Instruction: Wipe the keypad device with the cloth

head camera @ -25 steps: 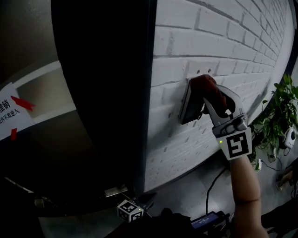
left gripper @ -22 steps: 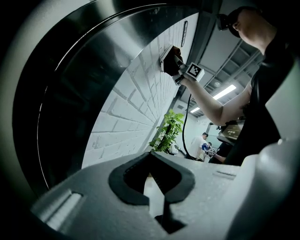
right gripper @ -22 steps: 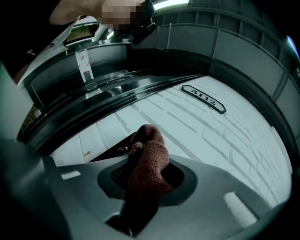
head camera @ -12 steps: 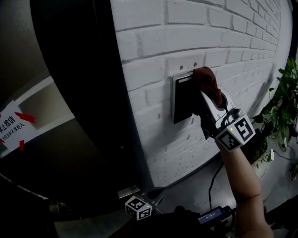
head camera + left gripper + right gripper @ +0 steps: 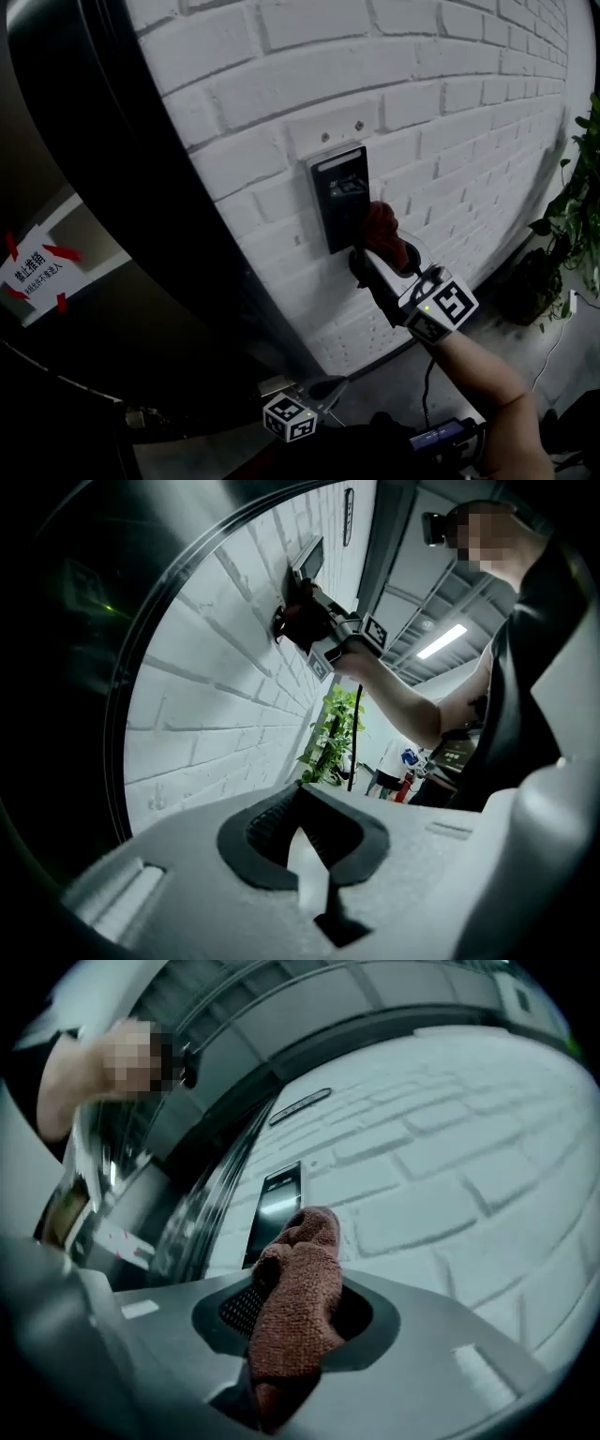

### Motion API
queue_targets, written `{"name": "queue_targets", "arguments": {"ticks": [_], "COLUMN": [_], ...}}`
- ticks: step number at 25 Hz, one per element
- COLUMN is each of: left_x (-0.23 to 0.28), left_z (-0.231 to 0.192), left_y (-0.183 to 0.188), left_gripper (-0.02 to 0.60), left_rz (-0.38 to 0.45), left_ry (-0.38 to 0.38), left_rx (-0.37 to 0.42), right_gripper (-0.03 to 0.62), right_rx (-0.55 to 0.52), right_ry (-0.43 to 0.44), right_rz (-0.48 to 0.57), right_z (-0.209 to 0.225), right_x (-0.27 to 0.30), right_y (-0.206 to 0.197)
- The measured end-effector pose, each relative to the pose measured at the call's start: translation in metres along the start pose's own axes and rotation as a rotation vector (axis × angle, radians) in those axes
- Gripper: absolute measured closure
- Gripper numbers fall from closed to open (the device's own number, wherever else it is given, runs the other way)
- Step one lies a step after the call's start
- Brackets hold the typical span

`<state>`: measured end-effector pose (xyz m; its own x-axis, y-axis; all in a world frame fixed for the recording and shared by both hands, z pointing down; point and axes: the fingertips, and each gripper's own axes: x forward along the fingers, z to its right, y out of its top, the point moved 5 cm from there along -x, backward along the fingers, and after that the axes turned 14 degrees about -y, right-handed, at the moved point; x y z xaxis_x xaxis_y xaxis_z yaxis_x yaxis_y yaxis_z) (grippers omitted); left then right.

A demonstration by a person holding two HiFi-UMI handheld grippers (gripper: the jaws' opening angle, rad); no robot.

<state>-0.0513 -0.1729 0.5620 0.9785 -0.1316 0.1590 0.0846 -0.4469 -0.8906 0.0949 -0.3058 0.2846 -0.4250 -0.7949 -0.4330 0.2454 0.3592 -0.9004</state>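
On the white brick wall (image 5: 450, 112), the keypad device (image 5: 339, 197) is a dark, glossy upright panel with a pale plate showing above its top. At the device's lower right corner, the right gripper (image 5: 378, 251) clamps a crumpled reddish-brown cloth (image 5: 382, 228), its looped-pile bunch poking past the jaws; whether it touches the device is unclear. Well below the device, the left gripper (image 5: 302, 799) has its jaws together, holding nothing.

Right claw (image 5: 375, 255) and left claw (image 5: 305, 832): pale grey, black ribbed pads. Each bears a white, square-marked cube (image 5: 439, 307).
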Motion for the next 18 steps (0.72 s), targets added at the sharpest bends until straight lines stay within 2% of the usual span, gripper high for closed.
{"name": "queue_targets", "arguments": {"ticks": [3, 5, 6, 7, 8, 10, 15, 18], "left_x": [0.003, 0.004, 0.004, 0.005, 0.005, 0.005, 0.007, 0.018], "left_z": [0.001, 0.001, 0.000, -0.002, -0.004, -0.005, -0.003, 0.004], "left_y": [0.002, 0.001, 0.001, 0.000, 0.000, -0.001, -0.001, -0.003], "left_gripper": [0.577, 0.577, 0.577, 0.577, 0.577, 0.577, 0.577, 0.577], "left_rz": [0.003, 0.011, 0.019, 0.028, 0.037, 0.052, 0.074, 0.078], "left_ry": [0.034, 0.061, 0.074, 0.088, 0.103, 0.133, 0.187, 0.202], "left_rx": [-0.006, -0.018, -0.027, -0.034, -0.038, -0.042, -0.049, -0.053], "right_gripper": [0.470, 0.484, 0.488, 0.491, 0.491, 0.488, 0.491, 0.491], "right_rx": [-0.612, -0.940, -1.036, -1.073, -1.056, -0.965, -0.807, -0.739], "right_ry": [-0.071, -0.005, 0.048, 0.095, 0.130, 0.169, 0.170, 0.156], "right_rz": [0.038, 0.130, 0.183, 0.213, 0.226, 0.248, 0.317, 0.314], "right_z": [-0.019, -0.036, -0.045, -0.051, -0.053, -0.049, -0.032, -0.032], "right_x": [-0.007, -0.009, -0.009, -0.005, 0.000, 0.014, 0.050, 0.059], "right_y": [0.000, -0.001, 0.000, 0.000, 0.003, 0.022, 0.096, 0.109]}}
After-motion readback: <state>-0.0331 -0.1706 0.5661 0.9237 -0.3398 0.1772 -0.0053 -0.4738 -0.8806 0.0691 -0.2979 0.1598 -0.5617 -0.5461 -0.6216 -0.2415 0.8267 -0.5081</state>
